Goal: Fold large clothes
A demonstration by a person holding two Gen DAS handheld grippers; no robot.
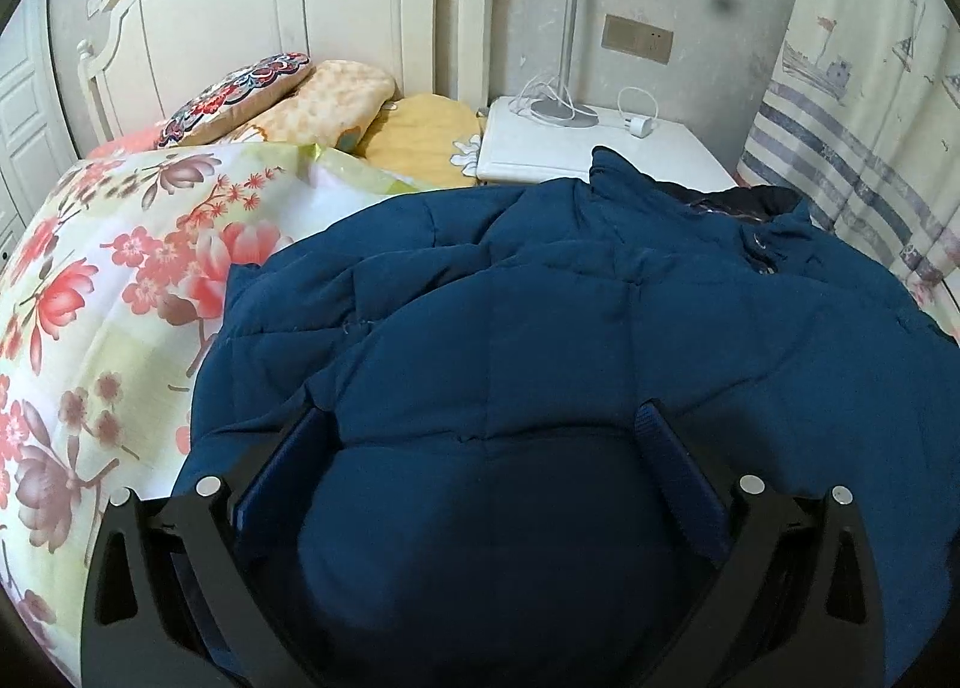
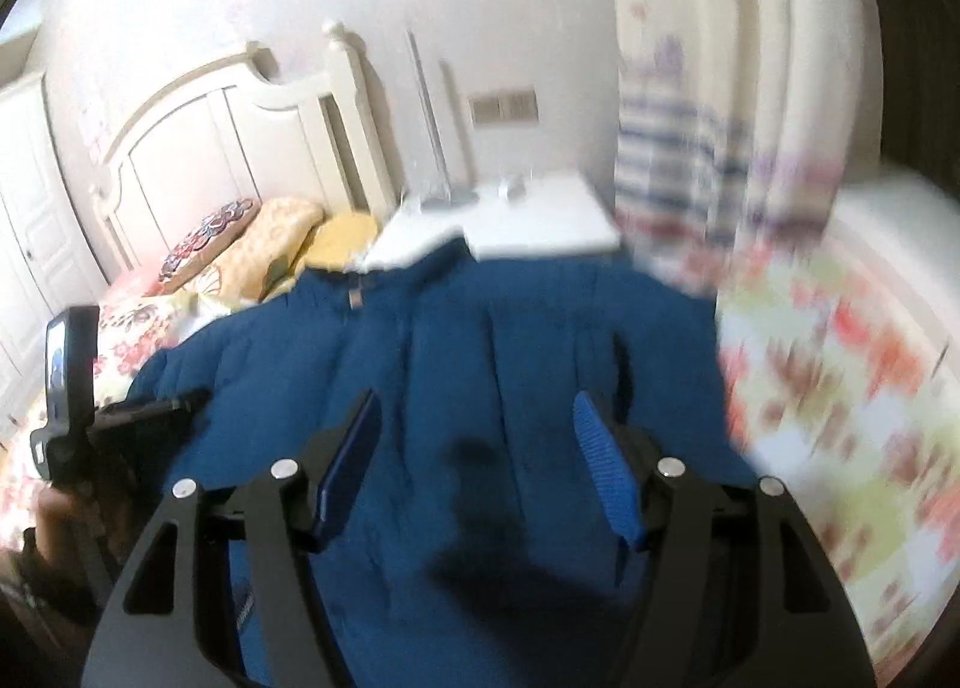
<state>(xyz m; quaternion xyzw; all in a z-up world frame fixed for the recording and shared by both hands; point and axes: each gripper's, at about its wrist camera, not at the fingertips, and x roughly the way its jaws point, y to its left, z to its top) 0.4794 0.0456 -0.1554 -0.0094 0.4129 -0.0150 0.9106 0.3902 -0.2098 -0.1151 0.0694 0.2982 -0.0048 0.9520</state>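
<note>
A large dark blue padded jacket [image 1: 600, 298] lies spread over the floral quilt on the bed, collar toward the nightstand. My left gripper [image 1: 483, 424] stands wide open low on the jacket. Puffy fabric bulges up between its blue pads [image 1: 666, 448] and hides the left fingertip. In the blurred right wrist view the jacket [image 2: 480, 328] fills the middle. My right gripper [image 2: 477, 418] hovers over it, open, its pads [image 2: 600, 460] clear of the cloth. The left gripper [image 2: 174, 406] and the hand holding it sit at the jacket's left edge.
A floral quilt [image 1: 108, 298] covers the bed, with pillows [image 1: 288, 100] against the white headboard [image 1: 252, 10]. A white nightstand [image 1: 576, 148] beyond the collar holds a lamp base, cables and a charger. A striped curtain [image 1: 852, 118] hangs at the right.
</note>
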